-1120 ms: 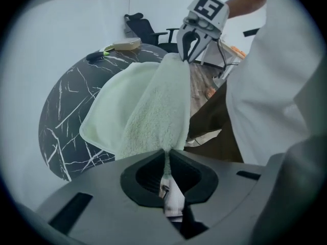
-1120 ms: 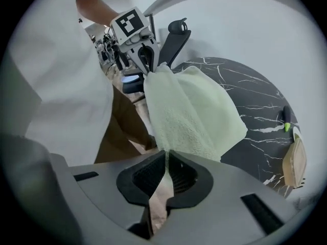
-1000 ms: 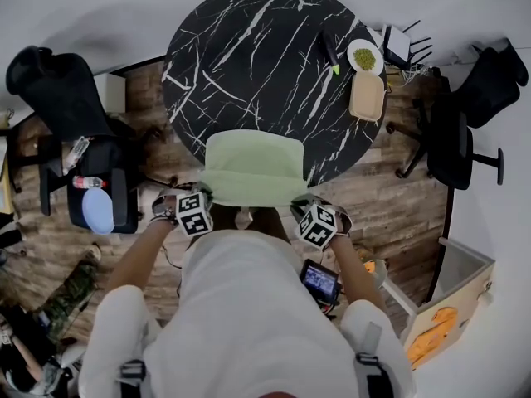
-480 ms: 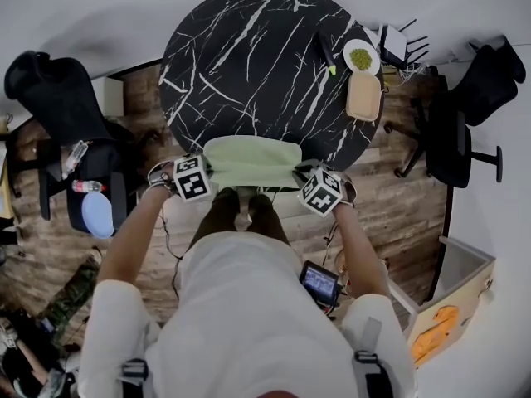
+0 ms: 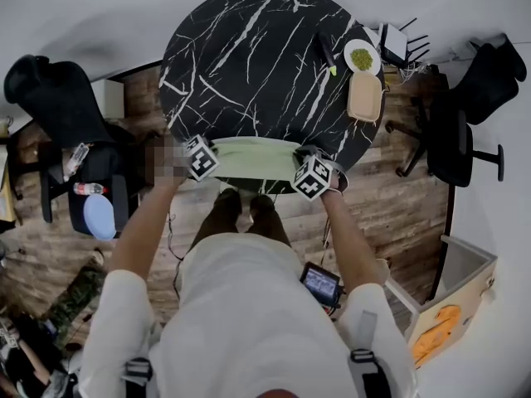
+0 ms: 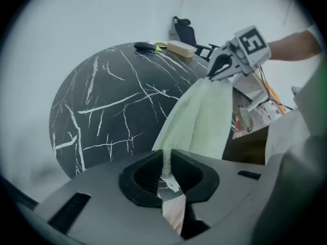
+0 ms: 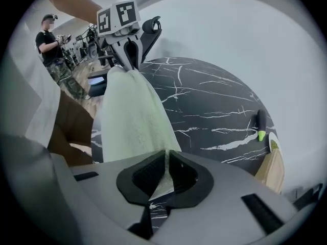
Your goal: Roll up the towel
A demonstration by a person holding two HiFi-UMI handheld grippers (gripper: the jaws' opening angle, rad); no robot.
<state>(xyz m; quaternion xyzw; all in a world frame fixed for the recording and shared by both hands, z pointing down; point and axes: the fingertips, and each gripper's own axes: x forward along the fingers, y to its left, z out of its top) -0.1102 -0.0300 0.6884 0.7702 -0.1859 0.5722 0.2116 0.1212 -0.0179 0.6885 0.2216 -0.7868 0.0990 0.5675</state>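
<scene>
one pale green towel (image 5: 253, 157), one round black marbled table (image 5: 249, 48), two grippers. the towel is stretched between the grippers over the table's near edge. the left gripper (image 6: 166, 163) pinches one towel edge between its pads, its jaws having just opened slightly. the right gripper (image 7: 164, 168) pinches the opposite edge, jaws narrow.

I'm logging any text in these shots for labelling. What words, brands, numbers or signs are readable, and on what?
No text is legible here.
Marker cubes: black-and-white square patterns only, no letters.
Small screen at the person's waist: lit, too small to read.
Cardboard box: orange print, too blurred to read.
Towel: plain, no label showing.
</scene>
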